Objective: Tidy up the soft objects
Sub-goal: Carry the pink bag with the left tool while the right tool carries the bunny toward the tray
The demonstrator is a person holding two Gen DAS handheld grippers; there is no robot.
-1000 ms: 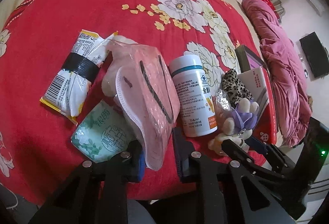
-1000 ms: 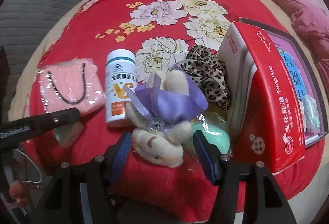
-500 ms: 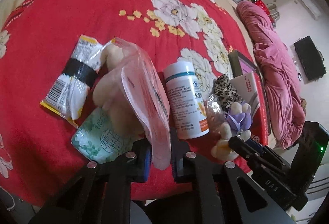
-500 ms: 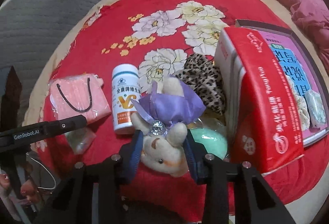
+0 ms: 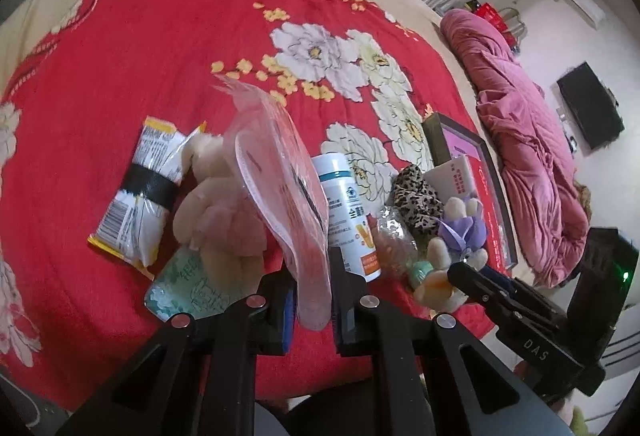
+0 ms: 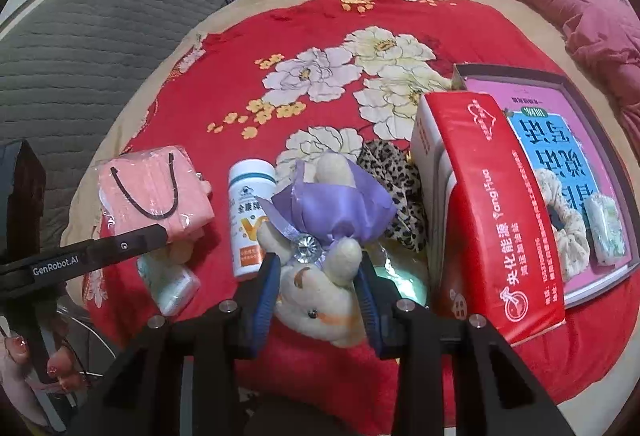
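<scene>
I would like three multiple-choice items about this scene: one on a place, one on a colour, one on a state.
1. Where does the leopard-print scrunchie lie?
A. beside the red carton
B. on the snack packet
C. inside the tray

2. What colour is the plush toy's dress?
A. green
B. purple
C. black

3. What does the left gripper hold?
A. the white bottle
B. nothing
C. the bagged pink face masks

Answers:
1 A, it touches the carton's left side.
2 B, the fabric is lilac-purple.
3 C, both pads pinch the bag's lower edge.

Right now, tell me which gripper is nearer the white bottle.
Left. The left gripper, shut on the pink mask pack, sits right beside the white bottle. The right gripper clamps the plush toy just past the bottle's other side.
</scene>
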